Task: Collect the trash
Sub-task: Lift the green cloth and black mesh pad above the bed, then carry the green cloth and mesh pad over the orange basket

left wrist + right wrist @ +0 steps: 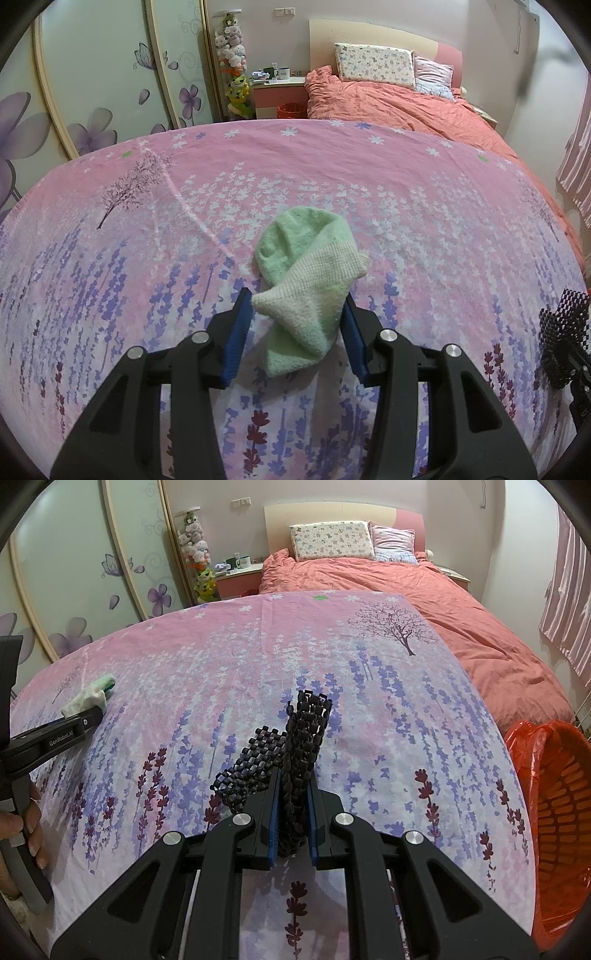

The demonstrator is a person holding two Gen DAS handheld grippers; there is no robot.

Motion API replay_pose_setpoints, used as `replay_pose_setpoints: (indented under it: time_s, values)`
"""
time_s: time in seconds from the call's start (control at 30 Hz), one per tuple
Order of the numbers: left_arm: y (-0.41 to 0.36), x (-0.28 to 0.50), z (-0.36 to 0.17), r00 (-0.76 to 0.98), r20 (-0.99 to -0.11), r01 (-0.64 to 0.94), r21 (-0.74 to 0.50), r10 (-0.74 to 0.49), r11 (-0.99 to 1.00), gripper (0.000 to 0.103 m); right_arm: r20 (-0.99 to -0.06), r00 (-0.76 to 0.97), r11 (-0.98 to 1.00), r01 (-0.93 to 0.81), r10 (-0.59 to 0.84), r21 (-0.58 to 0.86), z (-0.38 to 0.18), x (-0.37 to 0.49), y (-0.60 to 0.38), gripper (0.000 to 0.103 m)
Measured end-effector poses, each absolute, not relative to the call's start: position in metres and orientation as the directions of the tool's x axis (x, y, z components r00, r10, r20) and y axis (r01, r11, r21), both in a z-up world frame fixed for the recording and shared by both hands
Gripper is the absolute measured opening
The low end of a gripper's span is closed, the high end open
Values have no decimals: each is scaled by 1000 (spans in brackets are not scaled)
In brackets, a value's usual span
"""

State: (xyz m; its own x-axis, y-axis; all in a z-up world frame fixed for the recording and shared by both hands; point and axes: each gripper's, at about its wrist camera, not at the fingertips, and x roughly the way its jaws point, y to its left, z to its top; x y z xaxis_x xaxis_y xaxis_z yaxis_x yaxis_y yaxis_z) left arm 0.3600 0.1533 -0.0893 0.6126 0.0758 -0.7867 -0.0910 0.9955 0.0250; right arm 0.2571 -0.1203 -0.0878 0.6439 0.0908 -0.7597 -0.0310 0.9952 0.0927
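Observation:
A green and cream cloth [310, 280] lies bunched on the pink floral table cover [147, 258]. My left gripper [297, 295] has its blue pads against both sides of the cloth's near end. The right wrist view shows that gripper [98, 712] at far left with the cloth [92, 692] at its tip. My right gripper [293, 779] is shut on a black mesh piece [306, 731], which stands up between the pads and folds over to the left. The mesh [563, 317] also shows at the right edge of the left wrist view.
A red mesh bin with a red liner [554, 812] stands off the table's right edge. Beyond the table lies a bed with an orange quilt [461, 602] and a nightstand [277, 86]. A hand [33, 830] grips the left tool's handle.

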Motion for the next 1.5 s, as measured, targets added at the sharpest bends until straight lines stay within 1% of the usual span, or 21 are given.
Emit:
replay_pose_setpoints:
  time_s: [0.13,0.17,0.23,0.33,0.47,0.63,0.67,0.7,0.73,0.77,0.8,0.83,1.0,1.2,1.33,1.5]
  values:
    - [154,359,-89,615,-786,-90,12,64,996,47,-760,644,996,-31,85,85,-87,256,-119,11]
    - [155,359,-89,615,-786,-84,3,54,996,50,-760,644,996,-30,84,84,-87,256,-118,11]
    - [154,358,-89,616,-787,-63,-8,32,998,53,-760,645,997,-30,78,77,-87,256,-117,11]
    - [151,357,-89,615,-788,-23,11,23,1000,54,-761,647,998,-27,57,52,-86,255,-111,13]
    - [155,356,-88,619,-785,6,-25,-23,1000,54,-761,647,999,-26,52,47,-85,254,-107,15]
    - [152,358,-88,618,-786,16,-17,-24,1000,55,-761,646,998,-24,60,59,-85,255,-106,15]
    - [152,360,-87,619,-785,17,-18,-25,1000,51,-761,647,998,-22,58,57,-85,255,-106,15]
    - [151,361,-87,622,-782,23,-18,-28,1000,45,-760,647,998,-19,53,53,-85,254,-105,15]
    - [150,361,-86,624,-781,29,-17,-31,999,31,-760,648,998,-19,53,54,-85,254,-108,15]
    - [149,362,-86,625,-779,44,-22,-45,999,24,-760,648,998,-20,54,54,-85,254,-108,14]
    - [149,362,-86,625,-779,54,-27,-54,998,22,-759,649,998,-20,55,55,-84,252,-106,10]
    - [148,361,-85,627,-777,59,-26,-58,998,21,-758,651,998,-15,52,56,-85,251,-109,9]
    - [144,343,-64,665,-745,76,-2,-52,997,20,-751,656,995,-6,76,95,-82,230,-115,8]
    - [133,306,-20,722,-690,89,33,-42,995,20,-698,705,984,-4,128,176,-51,206,-129,8]
    - [127,278,5,744,-665,104,18,-66,994,21,-666,732,983,-25,144,184,-31,189,-131,8]
    - [111,250,28,763,-642,143,43,-83,989,21,-636,760,985,-31,132,167,-15,176,-131,8]
